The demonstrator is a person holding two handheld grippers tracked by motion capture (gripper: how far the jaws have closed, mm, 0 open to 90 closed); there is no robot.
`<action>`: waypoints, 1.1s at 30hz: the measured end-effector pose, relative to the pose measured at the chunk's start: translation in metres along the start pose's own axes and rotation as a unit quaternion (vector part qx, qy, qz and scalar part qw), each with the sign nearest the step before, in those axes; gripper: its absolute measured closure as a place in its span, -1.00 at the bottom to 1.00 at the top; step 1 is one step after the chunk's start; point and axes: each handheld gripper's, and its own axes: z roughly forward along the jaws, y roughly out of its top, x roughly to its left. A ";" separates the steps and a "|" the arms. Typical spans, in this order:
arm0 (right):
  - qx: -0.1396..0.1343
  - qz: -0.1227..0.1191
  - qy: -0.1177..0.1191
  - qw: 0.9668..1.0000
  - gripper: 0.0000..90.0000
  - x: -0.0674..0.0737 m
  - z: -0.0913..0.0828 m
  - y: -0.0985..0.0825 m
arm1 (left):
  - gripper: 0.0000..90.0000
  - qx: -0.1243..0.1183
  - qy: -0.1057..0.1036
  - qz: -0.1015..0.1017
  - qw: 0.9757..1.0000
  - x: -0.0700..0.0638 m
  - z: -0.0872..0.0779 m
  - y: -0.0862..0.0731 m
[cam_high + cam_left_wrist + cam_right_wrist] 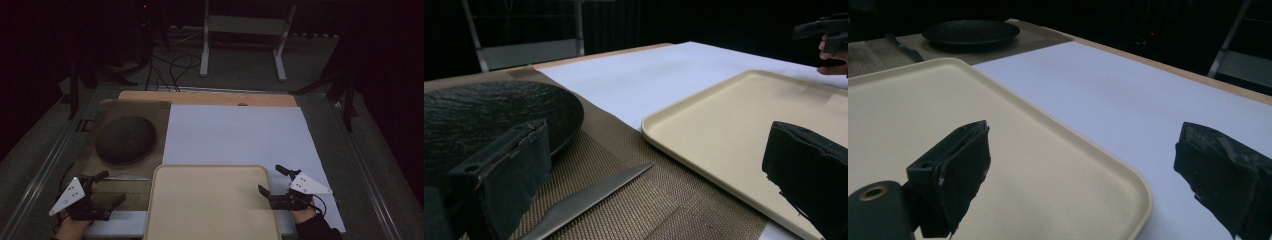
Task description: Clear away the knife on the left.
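**Both grippers wide open beside the tray; knife within reach of the left**

Landmark: the beige tray (pixel 212 202) at the near table edge.

Left of the tray lies a brown woven placemat (pixel 95 160). On it, toward the far side, sits a black textured plate (pixel 125 139). Nearer, a table knife (pixel 125 177) lies flat, tip pointing toward the tray. The left gripper (pixel 106 189) hovers just beside the knife, jaws wide apart, nothing between them.

Behind the tray extends a white sheet (pixel 240 132).

At the tray's right edge the right gripper (pixel 272 181) hovers, jaws wide and empty, one over the tray rim and one over the sheet.

Risks, as judged:
- The knife is thin and flat. Pads closing too high would likely slip off or skate it across the mat.
- A push could drive the tip against the tray or the plate rim.
- The right gripper's near jaw could catch the tray rim and shift the tray.
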 end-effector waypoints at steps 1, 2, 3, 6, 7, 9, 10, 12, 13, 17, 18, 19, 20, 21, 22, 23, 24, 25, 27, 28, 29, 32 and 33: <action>-0.001 -0.001 0.000 1.000 -0.83 0.001 0.000 -0.001 | -1.00 0.001 -0.002 -0.001 1.000 0.000 0.000 0.000; -0.003 0.000 0.001 1.000 -0.83 0.000 0.000 -0.001 | -1.00 0.002 -0.003 -0.002 1.000 0.000 0.000 -0.001; -0.003 0.000 0.001 1.000 -0.83 0.000 0.000 -0.001 | -1.00 0.005 -0.002 -0.001 1.000 0.000 0.001 -0.001; -0.008 0.000 0.002 1.000 -0.83 0.001 0.001 0.000 | -1.00 0.013 0.001 0.005 1.000 -0.002 0.002 -0.001; -0.009 0.000 0.002 1.000 -0.83 0.001 0.001 0.000 | -1.00 0.013 0.001 0.006 1.000 -0.002 0.002 0.000; -0.008 -0.003 0.003 1.000 -0.83 0.001 0.001 0.000 | -1.00 0.013 0.004 0.007 1.000 -0.002 0.002 0.000; -0.007 -0.003 0.004 1.000 -0.83 0.001 0.002 0.000 | -1.00 0.012 0.004 0.004 1.000 -0.002 0.002 0.001; -0.007 -0.005 0.004 1.000 -0.83 0.001 0.002 0.000 | -1.00 0.007 0.006 0.007 1.000 -0.002 0.002 0.002; -0.008 -0.007 0.004 1.000 -0.83 0.001 0.002 0.000 | -1.00 0.006 0.005 0.006 1.000 -0.002 0.001 0.002; -0.008 -0.008 0.002 1.000 -0.83 0.002 0.002 0.001 | -1.00 0.006 0.005 0.002 1.000 -0.001 0.001 0.002; -0.008 -0.009 0.002 1.000 -0.83 0.002 0.002 0.001 | -1.00 0.007 0.005 0.002 1.000 -0.001 0.001 0.002; -0.008 -0.009 0.003 1.000 -0.83 0.003 0.002 0.001 | -1.00 0.007 0.003 0.002 1.000 -0.001 0.001 0.002; -0.009 -0.010 0.003 1.000 -0.83 0.003 0.002 0.001 | -1.00 0.006 0.001 0.002 1.000 -0.001 0.002 0.002; -0.008 -0.010 0.002 1.000 -0.83 0.003 0.002 0.001 | -1.00 0.009 0.000 0.001 1.000 -0.001 0.002 0.002; -0.008 -0.011 0.001 1.000 -0.83 0.003 0.002 0.001 | -1.00 0.010 -0.002 0.000 1.000 -0.001 0.002 0.002; -0.009 -0.011 0.002 1.000 -0.83 0.003 0.002 0.000 | -1.00 0.014 -0.002 0.000 1.000 -0.002 0.003 0.002; -0.009 -0.010 0.001 1.000 -0.83 0.003 0.002 0.000 | -1.00 0.015 -0.003 -0.002 1.000 -0.001 0.003 0.002; -0.009 -0.010 0.001 1.000 -0.83 0.003 0.002 0.000 | -1.00 0.015 -0.004 -0.004 1.000 -0.001 0.003 0.002; -0.010 -0.010 0.001 1.000 -0.83 0.003 0.002 0.000 | -1.00 0.017 -0.008 -0.011 1.000 -0.001 0.003 0.003; -0.009 -0.011 0.001 1.000 -0.83 0.003 0.002 0.001 | -1.00 0.019 -0.005 -0.013 1.000 -0.002 0.002 0.004; -0.008 -0.011 0.001 1.000 -0.83 0.003 0.002 0.001 | -1.00 0.022 -0.008 -0.018 1.000 -0.001 0.003 0.005; -0.009 -0.009 0.000 1.000 -0.83 0.004 0.002 0.001 | -1.00 0.021 -0.021 -0.021 0.999 0.000 0.001 0.010; -0.010 -0.010 0.001 1.000 -0.83 0.004 0.002 0.001 | -1.00 0.020 -0.022 -0.019 0.999 0.000 0.000 0.012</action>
